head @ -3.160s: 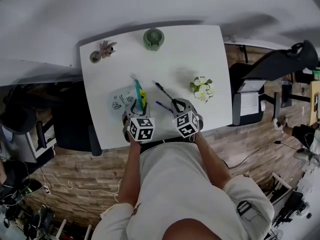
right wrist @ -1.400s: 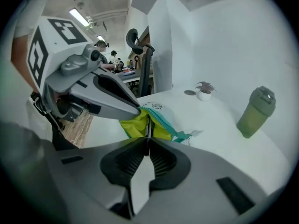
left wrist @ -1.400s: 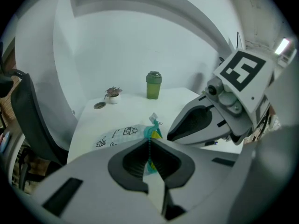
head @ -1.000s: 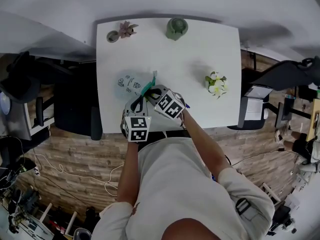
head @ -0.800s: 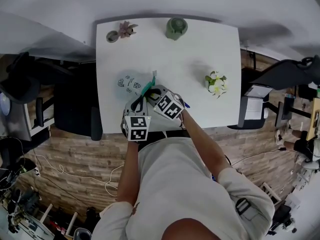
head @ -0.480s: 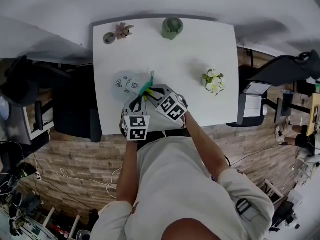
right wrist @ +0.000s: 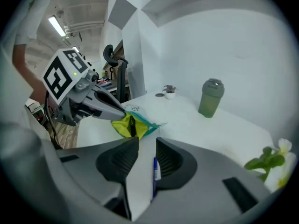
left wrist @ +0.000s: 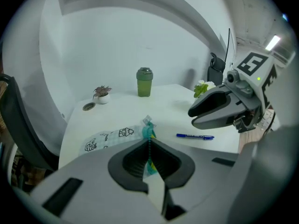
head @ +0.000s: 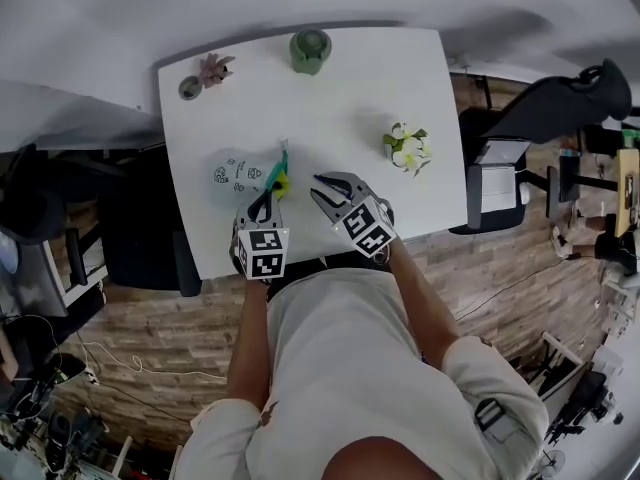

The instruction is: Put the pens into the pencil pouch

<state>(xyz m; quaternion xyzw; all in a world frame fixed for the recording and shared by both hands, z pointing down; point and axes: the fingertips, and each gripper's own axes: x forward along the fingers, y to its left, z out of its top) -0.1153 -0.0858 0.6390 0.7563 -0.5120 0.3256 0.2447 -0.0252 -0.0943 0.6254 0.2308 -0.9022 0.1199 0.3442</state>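
White worktop (head: 340, 98) against a white wall, brick-pattern floor around it. Items not in use: green bottle (head: 309, 50) at 12 o'clock; small potted plant (head: 208, 71) at 10 o'clock; flower sprig (head: 405, 148) at 3 o'clock. Pencil pouch (head: 232, 176): printed fabric, teal zip, yellow lining, lying at 8 o'clock of the worktop's centre with its mouth turned toward the person; one black pen (right wrist: 132, 125) shows inside the mouth. Left gripper (head: 272, 190): jaws together, clamped on the pouch's zip edge and holding the mouth up. Right gripper (head: 322, 190): at 3 o'clock of the pouch mouth, jaws opening, nothing pressed between them. Blue pen (left wrist: 195, 136): flat on the worktop at 6 o'clock, under the right gripper, seen through the gap between its jaws. Handling, judged: pen light, stiff, smooth and apt to roll, so best pinched across mid-barrel; pouch soft and limp, likely to sag shut unless its edge is held.
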